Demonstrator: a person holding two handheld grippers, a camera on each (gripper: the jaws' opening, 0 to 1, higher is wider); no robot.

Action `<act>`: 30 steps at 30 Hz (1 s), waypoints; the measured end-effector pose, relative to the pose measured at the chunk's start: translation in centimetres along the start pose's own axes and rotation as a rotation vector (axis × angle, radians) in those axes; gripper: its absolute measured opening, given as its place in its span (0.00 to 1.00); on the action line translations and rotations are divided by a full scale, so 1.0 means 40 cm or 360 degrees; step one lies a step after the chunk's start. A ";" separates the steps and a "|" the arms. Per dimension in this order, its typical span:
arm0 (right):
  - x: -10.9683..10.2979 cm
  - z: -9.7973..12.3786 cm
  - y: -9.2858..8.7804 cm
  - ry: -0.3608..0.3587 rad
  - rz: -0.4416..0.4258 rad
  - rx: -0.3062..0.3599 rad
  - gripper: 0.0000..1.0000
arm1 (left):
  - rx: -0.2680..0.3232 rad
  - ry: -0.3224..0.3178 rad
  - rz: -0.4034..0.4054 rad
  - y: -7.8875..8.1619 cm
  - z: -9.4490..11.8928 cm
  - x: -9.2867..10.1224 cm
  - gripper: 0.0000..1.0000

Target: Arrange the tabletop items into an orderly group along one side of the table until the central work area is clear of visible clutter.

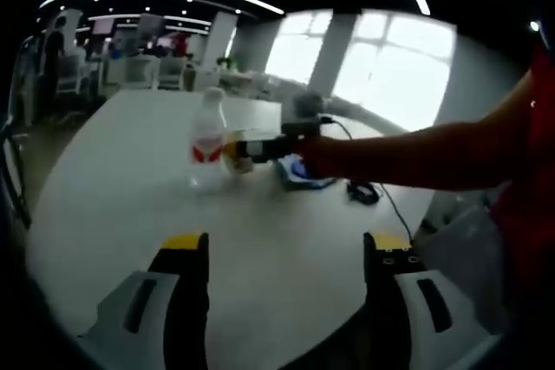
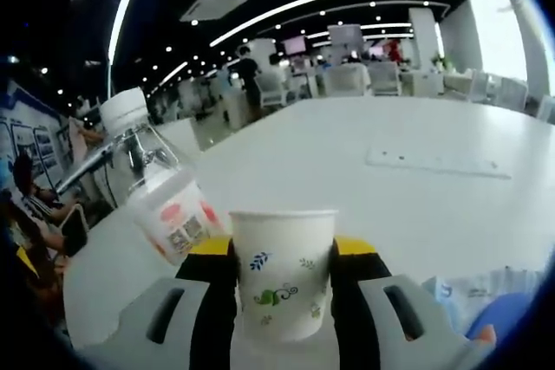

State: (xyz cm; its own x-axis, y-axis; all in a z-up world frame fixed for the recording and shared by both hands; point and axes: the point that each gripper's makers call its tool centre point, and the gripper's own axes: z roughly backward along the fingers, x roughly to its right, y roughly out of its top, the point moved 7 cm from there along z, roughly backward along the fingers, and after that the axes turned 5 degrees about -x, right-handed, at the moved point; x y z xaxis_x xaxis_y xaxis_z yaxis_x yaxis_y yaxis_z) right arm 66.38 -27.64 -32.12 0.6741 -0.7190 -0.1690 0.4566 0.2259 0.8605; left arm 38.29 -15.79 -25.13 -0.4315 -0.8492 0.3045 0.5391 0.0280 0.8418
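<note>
Paper cup, upright, pinched between the jaws of the right gripper; a clear water bottle stands just beside it on the left, tilted in this fisheye view. In the left gripper view the same bottle stands upright ahead, with the right gripper and the person's arm reaching in beside it; the left gripper hangs well apart, jaws spread and empty. The right gripper is the nearer tool. Surface: a white table, a blue item and a cable at its far edge. Room: an open office with bright windows.
</note>
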 end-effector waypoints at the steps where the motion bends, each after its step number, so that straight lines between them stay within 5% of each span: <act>1: 0.000 0.000 0.000 0.0000 -0.0002 0.0003 0.42 | -0.0002 0.0000 0.0000 0.000 0.000 0.000 0.69; 30: -0.015 0.040 -0.020 0.0033 0.0015 0.0063 0.42 | -0.0028 -0.0016 -0.0034 -0.003 -0.003 0.005 0.68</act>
State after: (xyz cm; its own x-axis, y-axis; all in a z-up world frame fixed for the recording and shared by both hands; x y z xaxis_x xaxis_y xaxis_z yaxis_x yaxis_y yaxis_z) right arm 64.67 -28.42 -31.96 0.6904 -0.7030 -0.1706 0.4274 0.2061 0.8803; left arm 38.20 -16.04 -25.23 -0.4502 -0.8441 0.2912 0.5425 0.0004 0.8401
